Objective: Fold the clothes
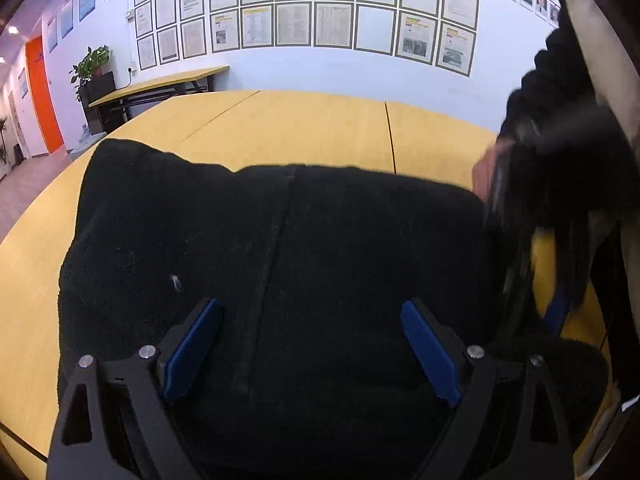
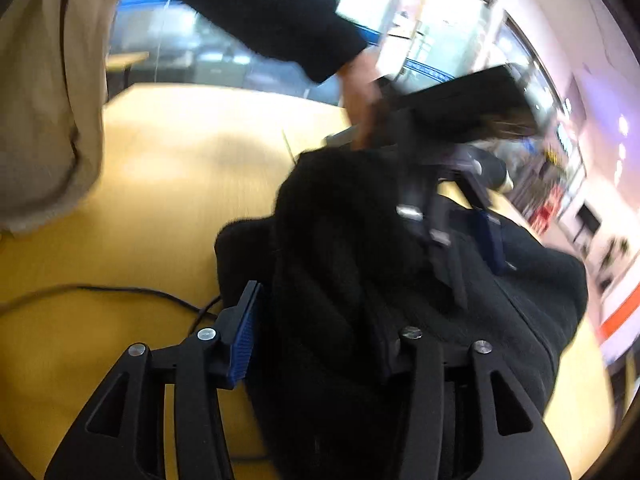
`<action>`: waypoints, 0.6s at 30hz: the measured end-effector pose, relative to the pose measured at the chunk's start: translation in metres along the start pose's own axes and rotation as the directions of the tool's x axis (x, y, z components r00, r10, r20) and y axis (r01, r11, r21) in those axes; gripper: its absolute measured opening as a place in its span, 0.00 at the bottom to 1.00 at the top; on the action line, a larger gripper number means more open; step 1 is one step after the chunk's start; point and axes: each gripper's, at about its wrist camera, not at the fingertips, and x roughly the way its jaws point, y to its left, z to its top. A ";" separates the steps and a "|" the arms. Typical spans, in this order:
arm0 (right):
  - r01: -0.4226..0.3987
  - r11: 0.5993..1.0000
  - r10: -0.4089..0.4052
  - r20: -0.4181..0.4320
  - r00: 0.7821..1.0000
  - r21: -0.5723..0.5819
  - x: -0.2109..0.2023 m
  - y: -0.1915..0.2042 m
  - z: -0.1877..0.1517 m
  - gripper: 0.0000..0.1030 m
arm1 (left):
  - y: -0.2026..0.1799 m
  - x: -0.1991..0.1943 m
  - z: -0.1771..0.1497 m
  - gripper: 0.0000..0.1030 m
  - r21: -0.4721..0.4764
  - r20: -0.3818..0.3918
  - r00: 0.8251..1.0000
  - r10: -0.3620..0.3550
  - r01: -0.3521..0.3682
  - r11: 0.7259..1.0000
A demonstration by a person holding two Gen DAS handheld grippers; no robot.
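A black fleece garment [image 1: 280,248] is spread on the yellow table [image 1: 320,128], bunched into a compact block with its zipper line running down the middle, probably so a fold can be made. The left gripper [image 1: 312,344] is held wide apart just above the fleece, nothing between its pads. The right gripper [image 2: 316,336] is also spread, with a raised fold of fleece lying between the jaws; contact cannot be told because of blur.

Right gripper [image 1: 556,312] motion-blurred, black garment [image 1: 280,260] cut off below, wall papers [image 1: 296,24] unreadable, hand [image 2: 360,108] smeared
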 end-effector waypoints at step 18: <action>0.512 0.858 -0.486 -0.252 0.837 0.047 0.010 -0.045 -0.061 0.70 | -0.026 -0.028 -0.038 0.95 -0.025 0.016 0.998 0.057 -0.057 0.998</action>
